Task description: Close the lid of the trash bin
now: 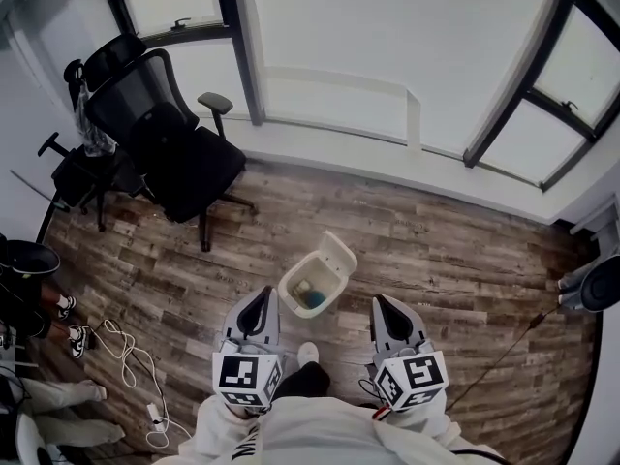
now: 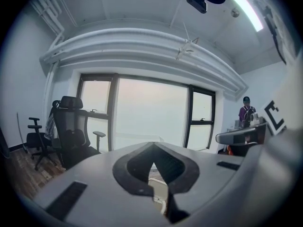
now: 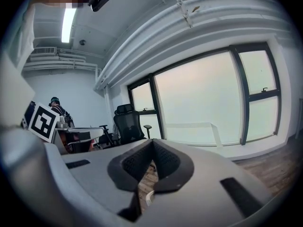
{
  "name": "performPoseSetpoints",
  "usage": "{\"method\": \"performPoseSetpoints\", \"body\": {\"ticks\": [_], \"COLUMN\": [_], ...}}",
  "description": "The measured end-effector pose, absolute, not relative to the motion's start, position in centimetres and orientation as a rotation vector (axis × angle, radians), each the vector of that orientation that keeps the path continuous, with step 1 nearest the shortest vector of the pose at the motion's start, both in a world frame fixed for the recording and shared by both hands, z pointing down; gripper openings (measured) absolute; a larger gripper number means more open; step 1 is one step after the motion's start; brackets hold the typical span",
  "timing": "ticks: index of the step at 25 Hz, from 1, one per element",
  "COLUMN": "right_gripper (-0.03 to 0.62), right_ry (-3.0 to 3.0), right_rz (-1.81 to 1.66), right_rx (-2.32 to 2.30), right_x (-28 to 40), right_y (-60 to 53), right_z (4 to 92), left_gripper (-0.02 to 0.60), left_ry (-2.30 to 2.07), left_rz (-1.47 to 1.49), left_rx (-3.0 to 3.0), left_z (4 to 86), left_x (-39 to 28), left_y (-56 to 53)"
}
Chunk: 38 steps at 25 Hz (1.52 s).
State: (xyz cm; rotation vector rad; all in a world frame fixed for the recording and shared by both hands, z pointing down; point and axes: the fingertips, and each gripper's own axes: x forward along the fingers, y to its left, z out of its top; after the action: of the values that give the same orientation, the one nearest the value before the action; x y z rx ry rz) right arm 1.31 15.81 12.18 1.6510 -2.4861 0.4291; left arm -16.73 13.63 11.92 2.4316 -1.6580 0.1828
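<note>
Might tip the small white plastic trash bin [image 1: 312, 291] — on the wood floor [image 1: 436, 260] just ahead, lid [image 1: 336, 253] up — by poking too hard with the left gripper [image 1: 266, 294] or right gripper [image 1: 381, 304], both pinched closed, empty.

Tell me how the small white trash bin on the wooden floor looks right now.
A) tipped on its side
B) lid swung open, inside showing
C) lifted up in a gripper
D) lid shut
B: in the head view the trash bin stands upright on the floor with its lid raised, so its inside shows.
</note>
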Motion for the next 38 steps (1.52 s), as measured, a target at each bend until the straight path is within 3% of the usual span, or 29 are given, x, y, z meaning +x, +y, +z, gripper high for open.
{"method": "performPoseSetpoints", "body": {"ticks": [13,38], "right_gripper": [0.023,0.023], "right_ry": [-2.438,-2.397], "right_rz": [0.444,0.594], "right_rx": [1.674,1.59], "right_x": [-1.6,3.4], "right_y": [10.7,3.2], "right_z": [12.8,23.3], "left_gripper": [0.006,0.006], "left_ry": [-1.625,-1.554], "left_rz": [0.188,0.405], "left_rx": [2.416,2.357], "left_z": [13.5,24.2], "left_x": [-20.2,-12.9], "left_y": [7.8,1.3]}}
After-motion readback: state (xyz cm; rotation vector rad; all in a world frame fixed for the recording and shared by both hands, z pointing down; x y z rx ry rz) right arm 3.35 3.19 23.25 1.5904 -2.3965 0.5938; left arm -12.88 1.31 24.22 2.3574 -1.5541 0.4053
